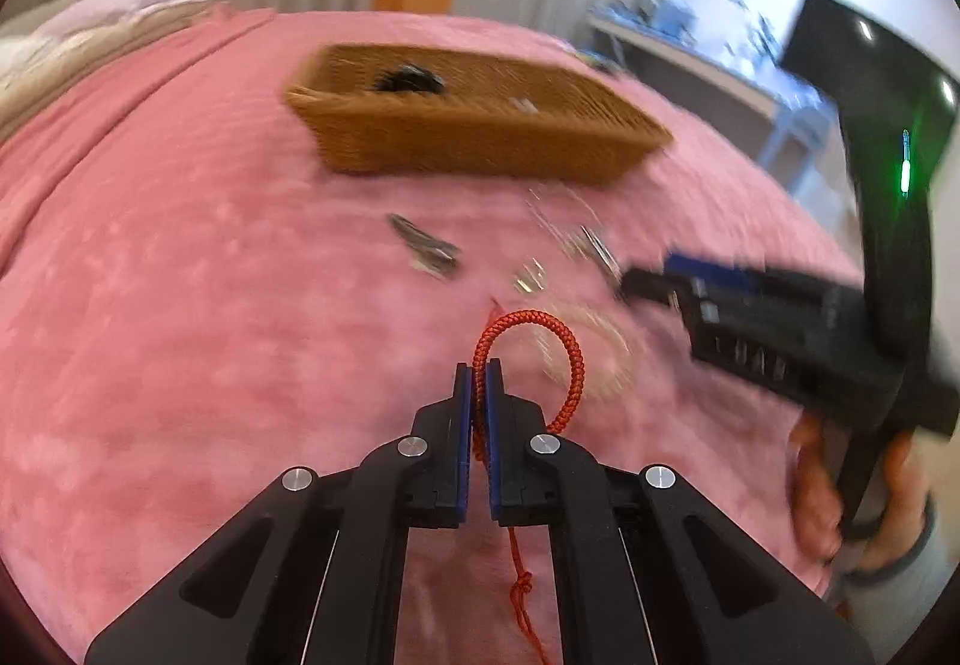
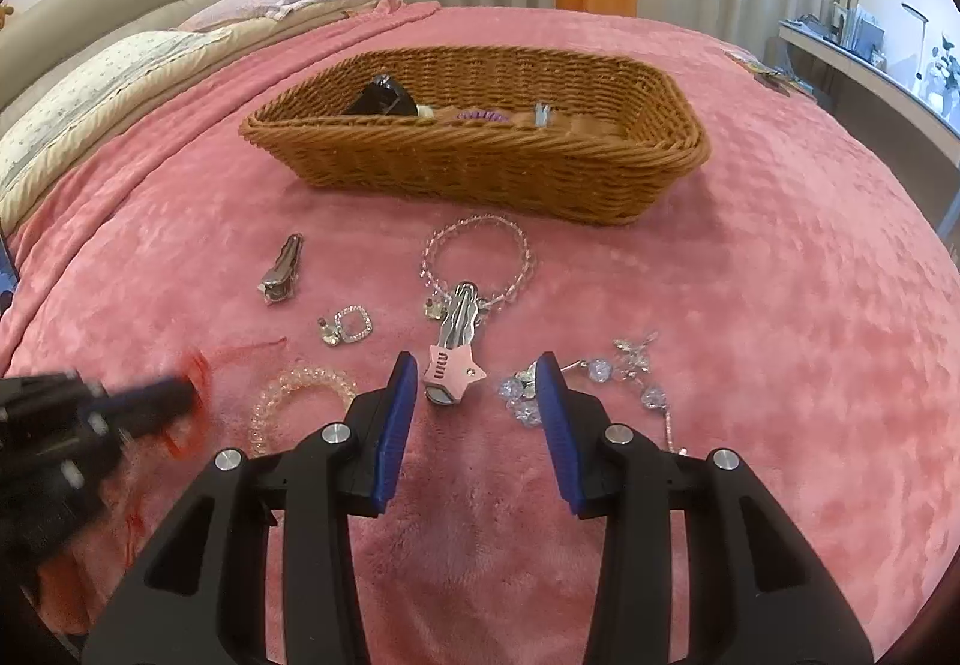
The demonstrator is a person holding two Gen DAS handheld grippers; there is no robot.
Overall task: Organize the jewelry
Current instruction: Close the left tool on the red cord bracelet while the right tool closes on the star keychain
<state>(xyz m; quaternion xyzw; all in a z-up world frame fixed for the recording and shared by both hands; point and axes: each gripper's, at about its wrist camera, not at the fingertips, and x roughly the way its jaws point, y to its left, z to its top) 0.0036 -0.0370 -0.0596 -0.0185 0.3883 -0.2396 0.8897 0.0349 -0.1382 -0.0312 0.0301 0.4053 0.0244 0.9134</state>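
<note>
My left gripper [image 1: 478, 374] was clamped on the red cord bracelet [image 1: 558, 347], lifted over the pink blanket [image 1: 180, 275]. My right gripper [image 2: 477, 383] hung spread apart above the star hair clip [image 2: 451, 365], near the basket [image 2: 480, 167].

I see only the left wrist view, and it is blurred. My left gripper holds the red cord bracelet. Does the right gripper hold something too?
Observer: No, the right gripper is open and holds nothing.
Operator: What lies nearest to it?
Observer: A pink star hair clip, on the blanket just ahead of its fingers.
Operator: In the basket I see only a dark blur.
Observer: The basket holds a black item and a purple coiled hair tie.
</note>
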